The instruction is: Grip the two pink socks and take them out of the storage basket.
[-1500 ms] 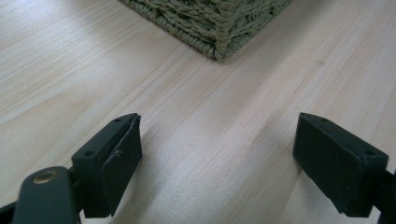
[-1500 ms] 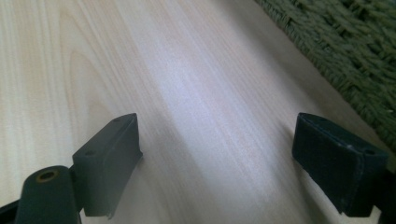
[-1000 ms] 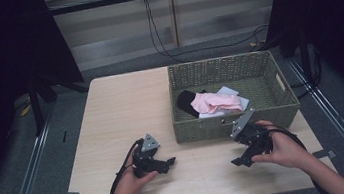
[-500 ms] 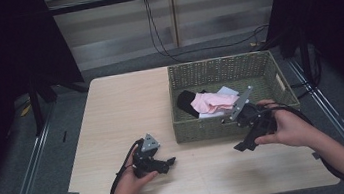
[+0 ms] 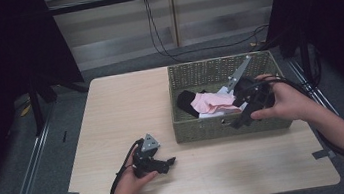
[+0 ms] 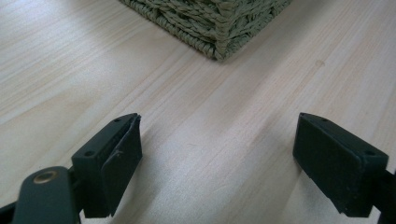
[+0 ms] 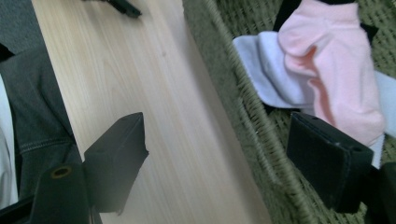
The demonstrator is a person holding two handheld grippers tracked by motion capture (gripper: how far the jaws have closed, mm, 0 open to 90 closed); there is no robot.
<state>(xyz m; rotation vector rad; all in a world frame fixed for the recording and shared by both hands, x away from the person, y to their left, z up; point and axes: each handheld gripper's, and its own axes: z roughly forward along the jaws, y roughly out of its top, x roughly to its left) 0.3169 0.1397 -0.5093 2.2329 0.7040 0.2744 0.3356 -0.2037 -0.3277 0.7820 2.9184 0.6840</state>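
Currently, item one: your left hand-held gripper (image 5: 165, 164) rests low on the worktop (image 5: 126, 113), where it was a second ago, jaws spread wide with nothing between them. Item two: woven basket (image 5: 204, 129), at the worktop's right half, holding a black sock (image 5: 187, 102), a pink sock (image 7: 334, 70) and a white sock (image 7: 275, 74) heaped together. Item three: your right hand-held gripper (image 5: 243, 112), lifted off the worktop within the last second and now over the basket's near rim, jaws wide apart and empty. That shift suggests a pick from the socks comes next, probably the pink one.
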